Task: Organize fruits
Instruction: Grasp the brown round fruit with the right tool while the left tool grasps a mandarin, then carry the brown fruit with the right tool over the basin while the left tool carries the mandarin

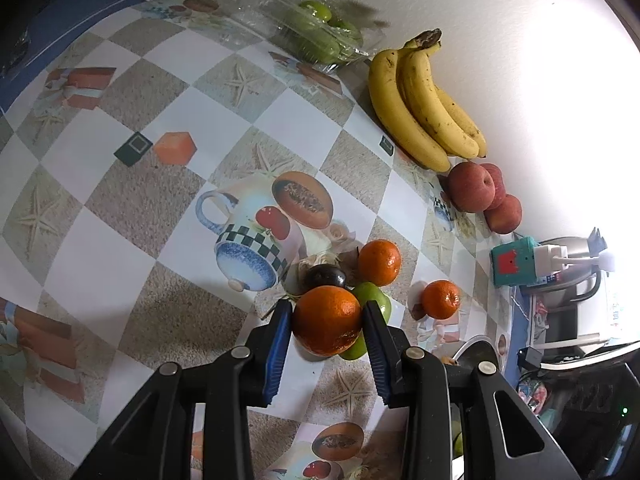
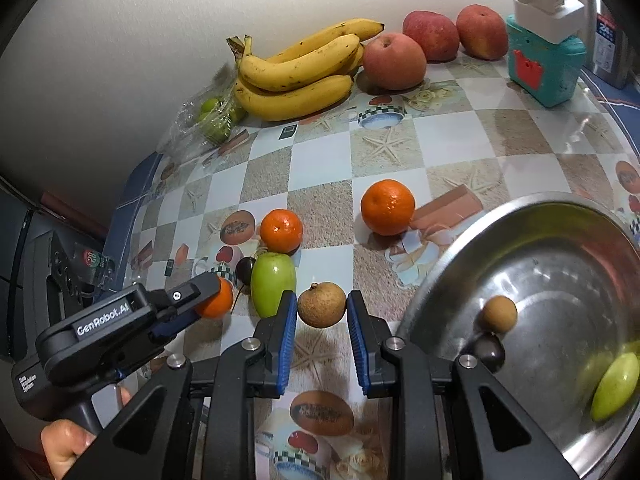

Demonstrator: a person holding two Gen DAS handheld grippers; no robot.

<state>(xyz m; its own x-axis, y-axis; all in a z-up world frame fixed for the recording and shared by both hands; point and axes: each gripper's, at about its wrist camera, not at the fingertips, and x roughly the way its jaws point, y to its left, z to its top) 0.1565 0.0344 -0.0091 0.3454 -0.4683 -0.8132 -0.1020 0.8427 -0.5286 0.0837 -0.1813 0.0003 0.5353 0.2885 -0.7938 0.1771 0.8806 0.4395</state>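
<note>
Now | left gripper [image 1: 326, 322] jaws clamp glossy round orange [image 1: 327, 320] | right gripper [image 2: 322, 310] jaws clamp rough brown longan [image 2: 321, 305]

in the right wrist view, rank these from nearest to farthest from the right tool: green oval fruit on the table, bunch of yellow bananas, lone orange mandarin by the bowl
1. Green oval fruit: just left of the right tool.
2. Lone orange mandarin: mid-table, beside the steel bowl.
3. Bunch of yellow bananas: at the back wall.

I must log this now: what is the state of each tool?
Left tool: closed on an orange.
Right tool: closed on a small brown fruit.
</note>
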